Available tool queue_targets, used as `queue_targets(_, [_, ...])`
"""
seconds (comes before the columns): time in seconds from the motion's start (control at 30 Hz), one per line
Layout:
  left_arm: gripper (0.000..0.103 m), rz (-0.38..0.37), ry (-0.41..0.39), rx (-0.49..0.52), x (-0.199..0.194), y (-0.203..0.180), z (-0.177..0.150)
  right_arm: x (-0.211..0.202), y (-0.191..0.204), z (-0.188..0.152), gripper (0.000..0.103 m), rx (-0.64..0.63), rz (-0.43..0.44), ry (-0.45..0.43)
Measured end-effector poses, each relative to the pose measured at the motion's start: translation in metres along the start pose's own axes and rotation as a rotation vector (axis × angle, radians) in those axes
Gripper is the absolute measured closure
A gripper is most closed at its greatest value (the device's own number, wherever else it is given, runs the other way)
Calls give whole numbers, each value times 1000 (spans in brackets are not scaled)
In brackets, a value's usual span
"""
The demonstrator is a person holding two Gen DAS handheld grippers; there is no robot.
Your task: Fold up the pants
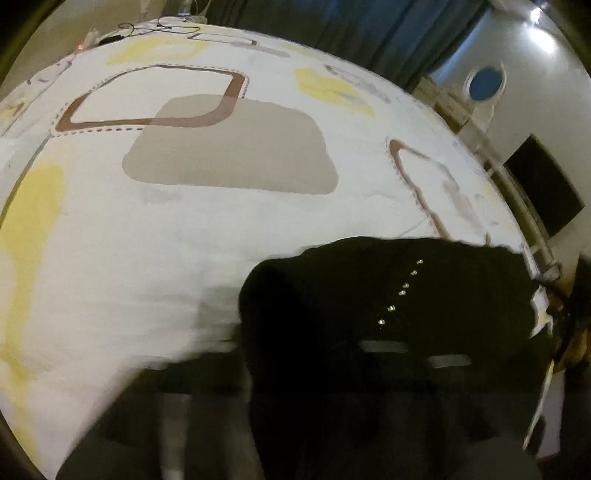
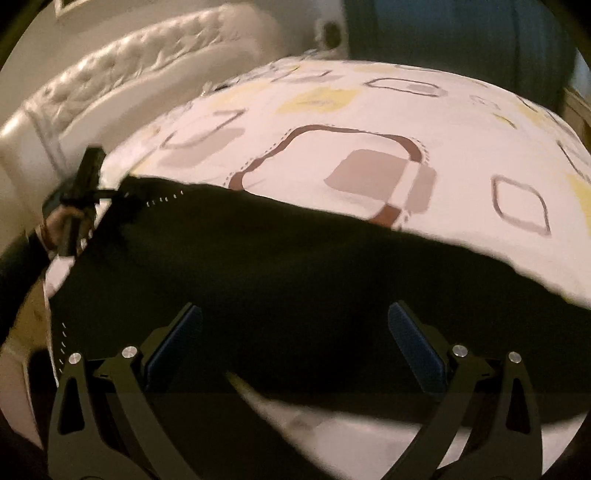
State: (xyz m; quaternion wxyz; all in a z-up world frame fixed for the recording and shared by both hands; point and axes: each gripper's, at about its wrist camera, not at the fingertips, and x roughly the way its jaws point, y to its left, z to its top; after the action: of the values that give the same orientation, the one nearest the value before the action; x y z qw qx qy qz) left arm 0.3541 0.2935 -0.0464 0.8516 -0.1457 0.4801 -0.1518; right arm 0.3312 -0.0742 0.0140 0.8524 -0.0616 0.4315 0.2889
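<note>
Black pants [image 2: 295,266] lie spread across the near part of a bed, with a row of small silver studs near the waist end at the left. My right gripper [image 2: 295,332] is open, its blue-padded fingers [image 2: 177,339] wide apart just above the black cloth, holding nothing. My left gripper [image 2: 110,194] shows in the right wrist view at the far left, at the pants' studded corner. In the left wrist view the pants [image 1: 388,314] bunch up close in front of the lens and hide the fingers, so I cannot tell how the jaws stand.
The bed cover [image 1: 221,221] is white with yellow, brown and grey shapes. A white tufted headboard [image 2: 129,74] stands at the left. Dark curtains [image 1: 351,29] hang beyond the bed. Cables [image 1: 147,27] lie at the far edge.
</note>
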Motion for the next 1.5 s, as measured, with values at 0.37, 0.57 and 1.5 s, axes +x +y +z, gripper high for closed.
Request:
queue_targets(0.37, [97,-66,-100,57,-21,-11,3,68,-16,67,11,-172,79,177])
queue_targets(0.57, [97,-170,-229,108,-48,-19,-5,101,-25,78,43,-229,65,297])
queue_targets(1.5, [96,-234,-370,105,-100,-35,-31,8,15,35,95,-304,-206,-3])
